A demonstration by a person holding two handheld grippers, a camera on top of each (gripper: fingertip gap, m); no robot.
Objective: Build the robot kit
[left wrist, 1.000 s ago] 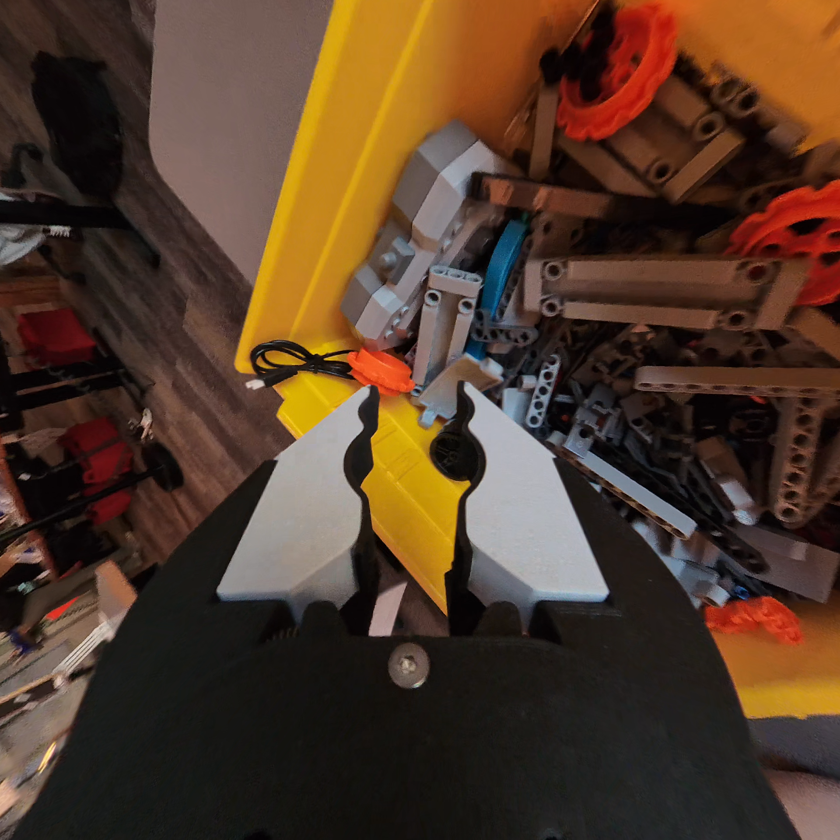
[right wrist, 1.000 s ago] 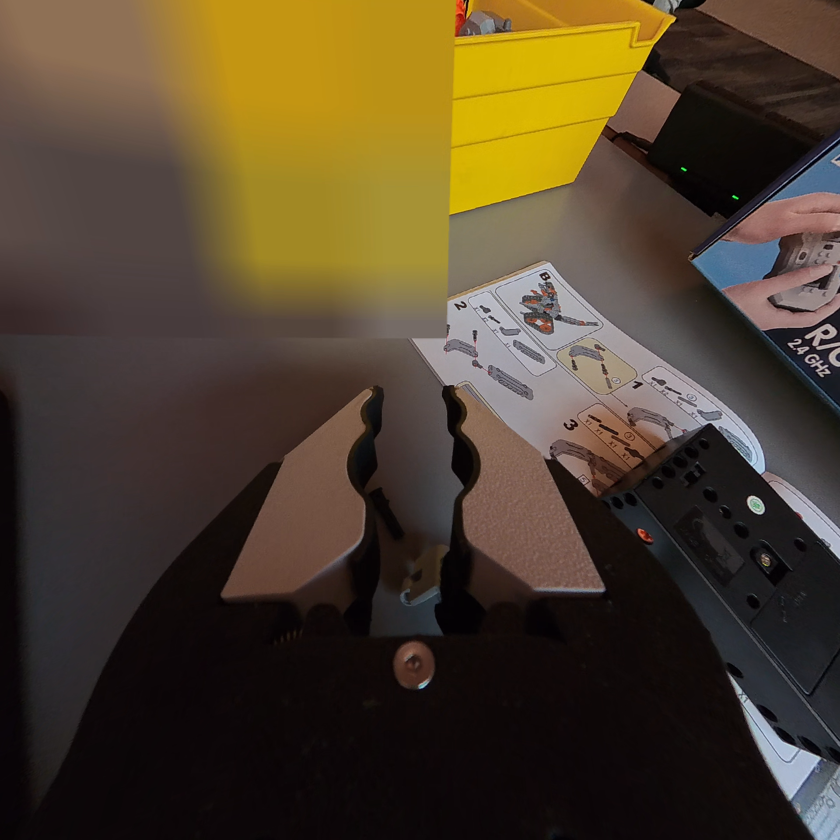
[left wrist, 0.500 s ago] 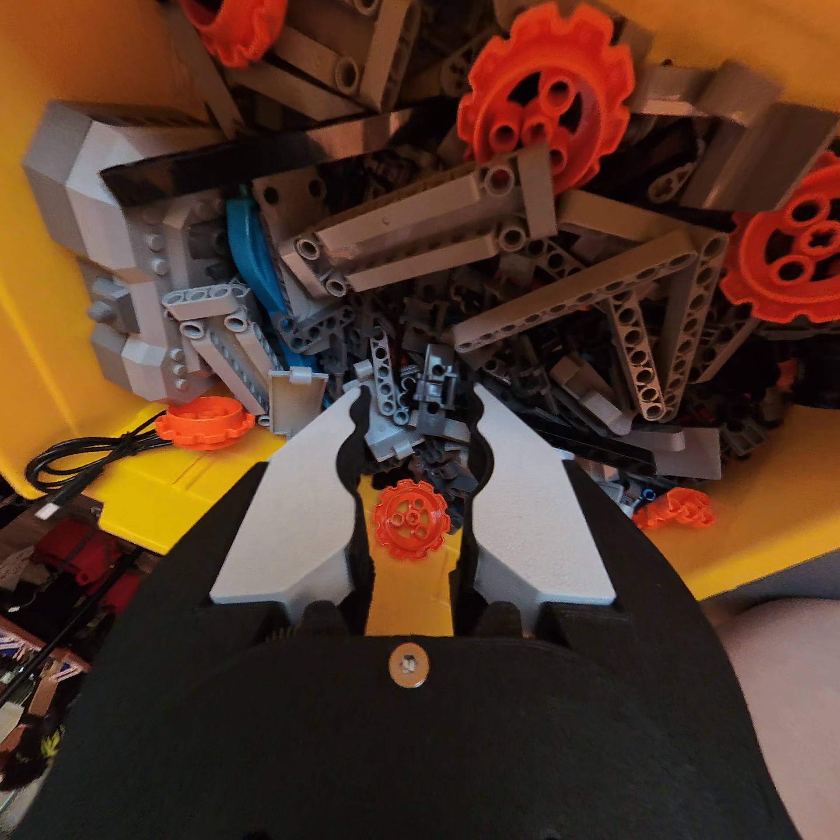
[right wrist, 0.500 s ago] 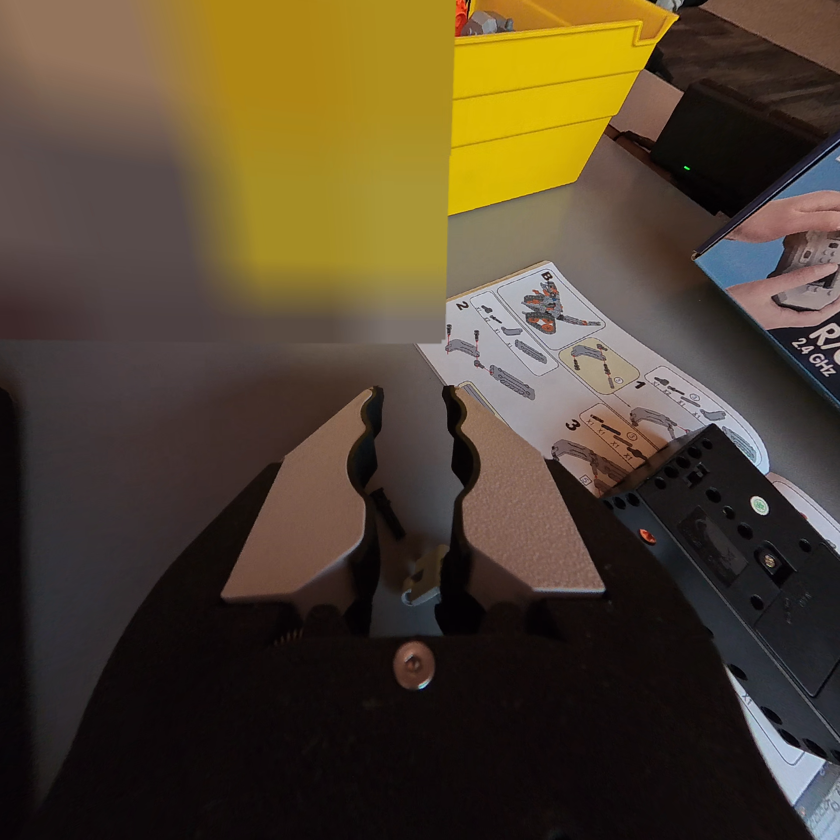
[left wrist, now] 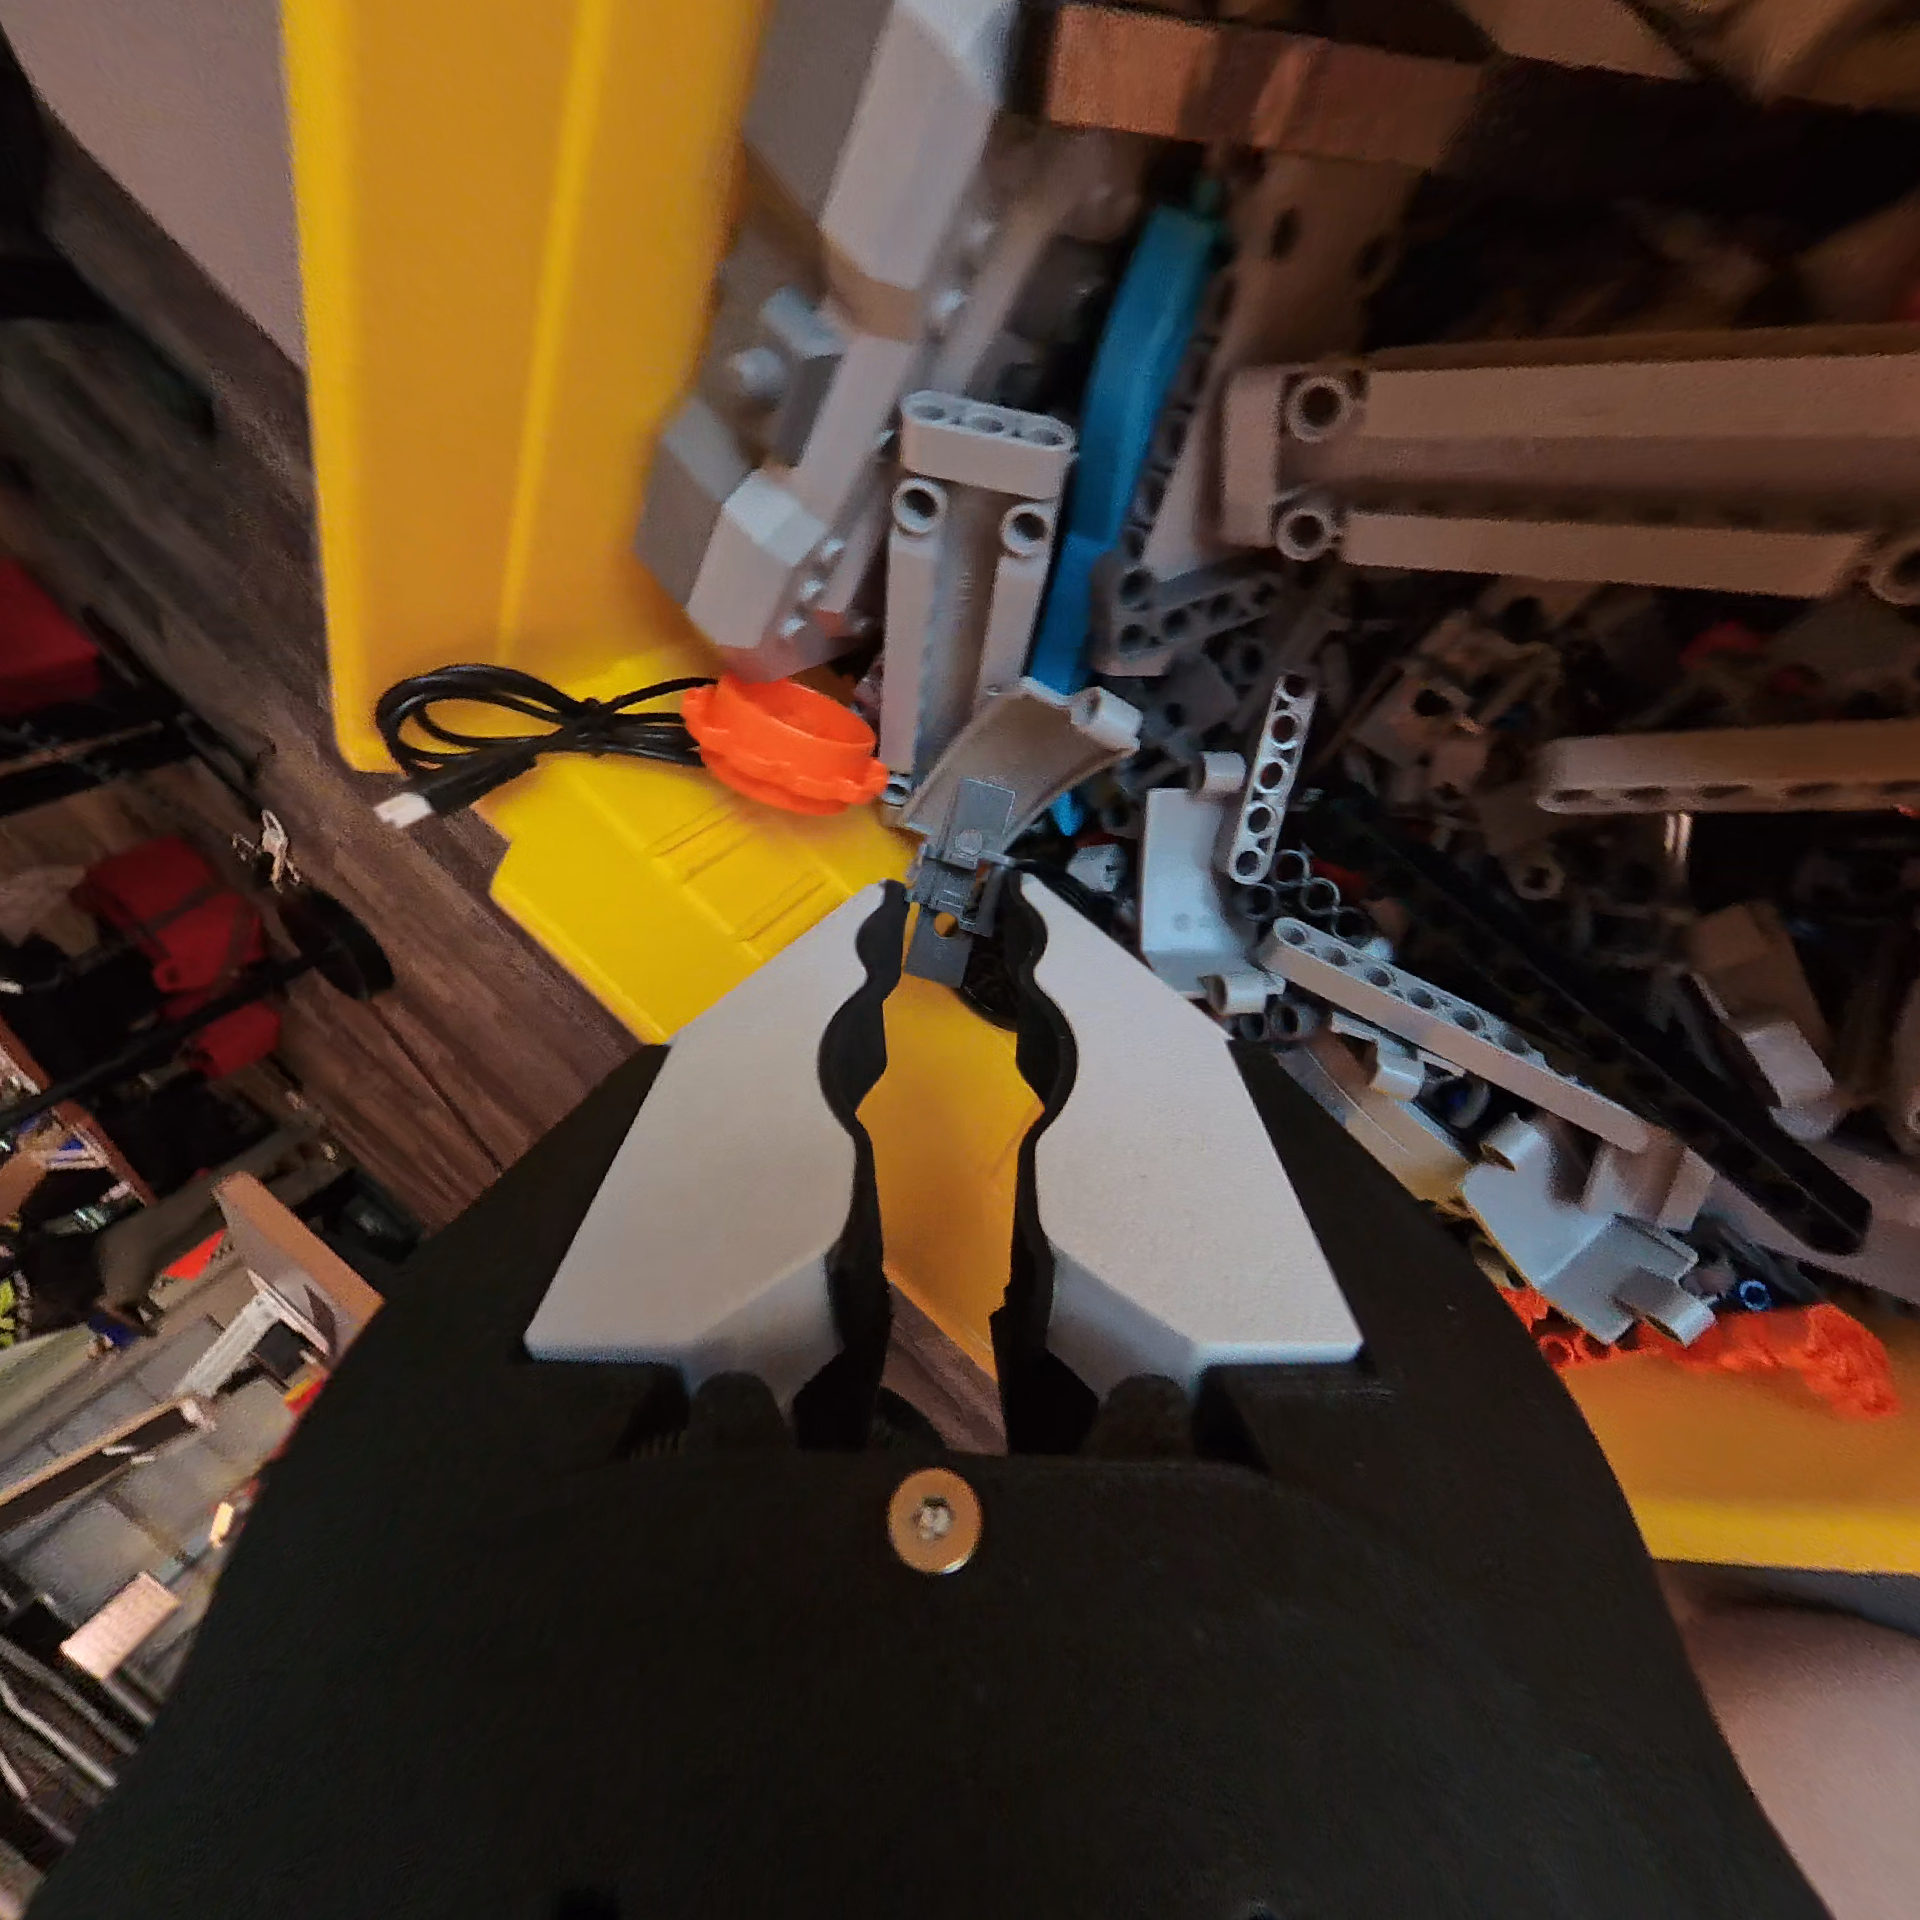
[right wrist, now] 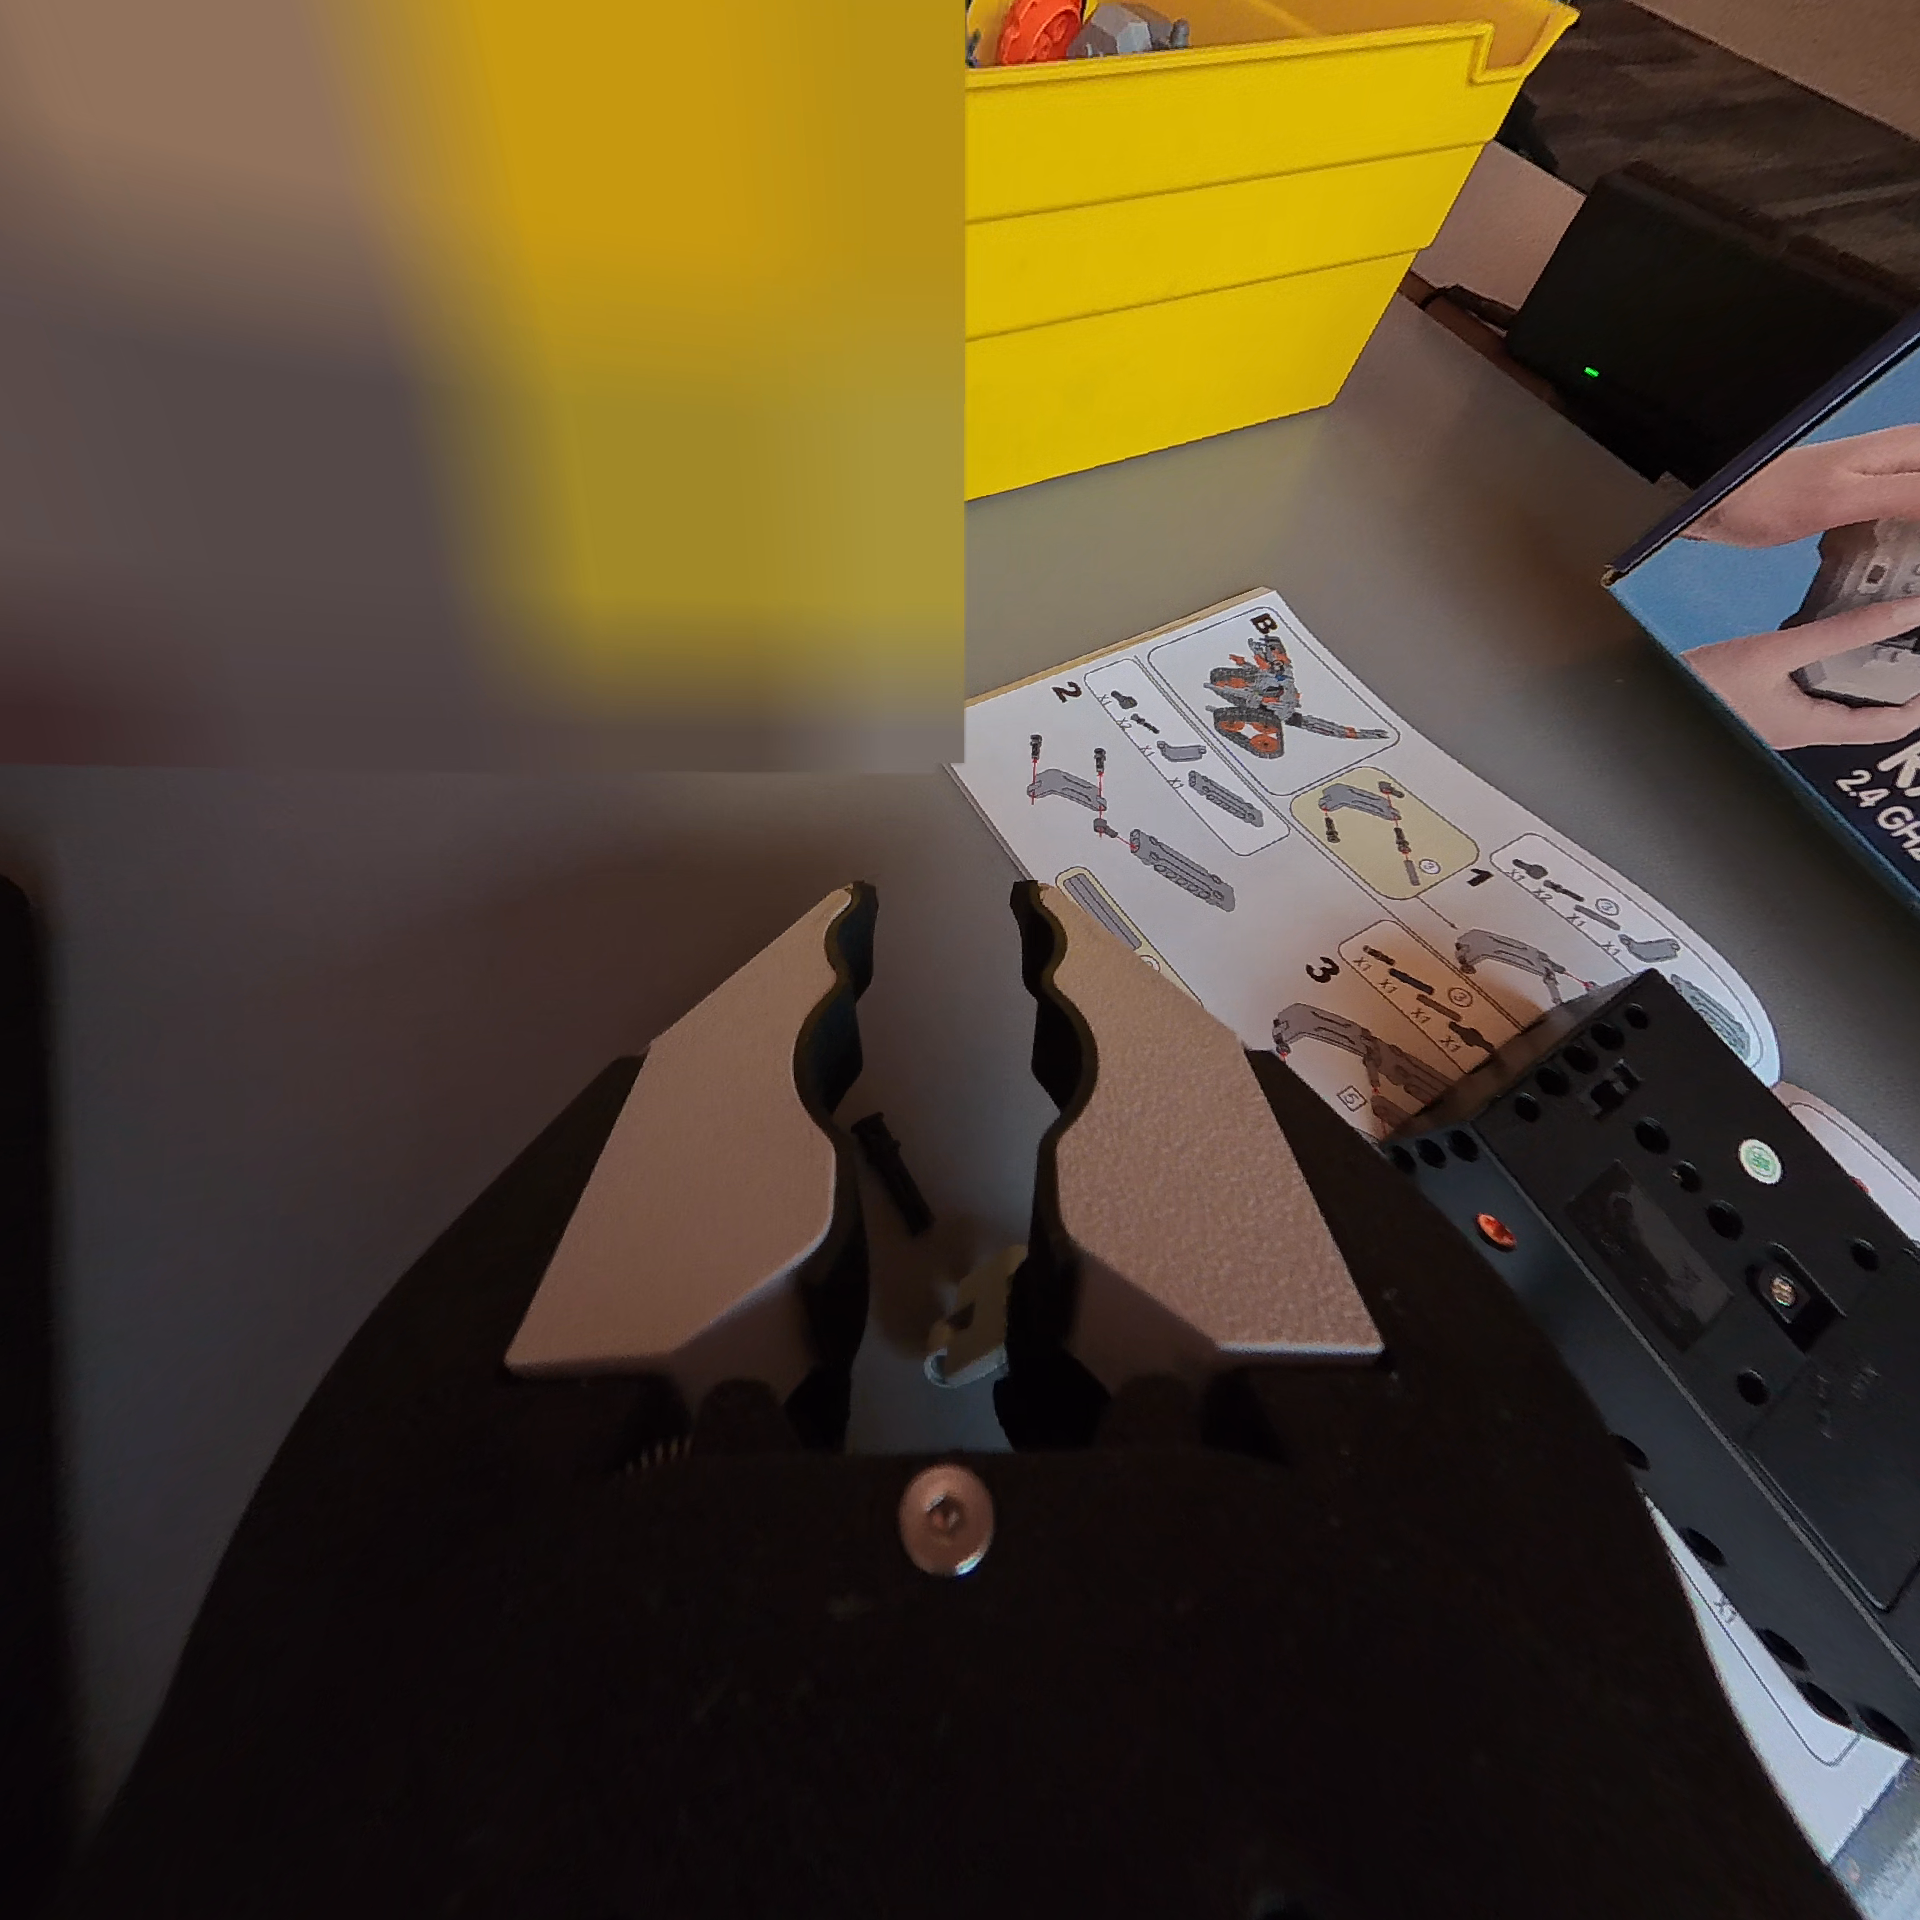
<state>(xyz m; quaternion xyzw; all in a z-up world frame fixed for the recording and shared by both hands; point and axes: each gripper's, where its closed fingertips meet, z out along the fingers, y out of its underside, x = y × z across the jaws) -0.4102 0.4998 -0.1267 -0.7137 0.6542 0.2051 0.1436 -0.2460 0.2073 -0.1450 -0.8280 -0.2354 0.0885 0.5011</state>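
left gripper (left wrist: 948, 914): fingers nearly closed at the tips, pinching a small dark grey connector piece (left wrist: 945, 925); a curved light grey panel (left wrist: 1023, 758) sits just beyond it, seemingly joined to it, though I cannot tell for sure
beyond the left fingers: yellow bin (left wrist: 499, 312) full of loose building pieces, grey beams (left wrist: 1579, 468) to the right, a blue curved piece (left wrist: 1122, 416) ahead
left of the left fingertips: orange ring (left wrist: 784, 748) on the bin edge, with a coiled black cable (left wrist: 499, 727) touching it
right gripper (right wrist: 943, 904): fingers apart by a moderate gap, holding nothing, low over the grey surface (right wrist: 312, 1039)
between the right fingers: a short black pin (right wrist: 891, 1169) and a small light grey piece (right wrist: 971, 1320) lie on the surface, near the finger bases
right of the right fingers: instruction sheet (right wrist: 1299, 831), a black holed box (right wrist: 1683, 1247) resting on it, a blue carton (right wrist: 1808, 623) farther off
progress: 1 piece looks gripped at the bin; 2 already lie out on the surface; the bin remains well filled
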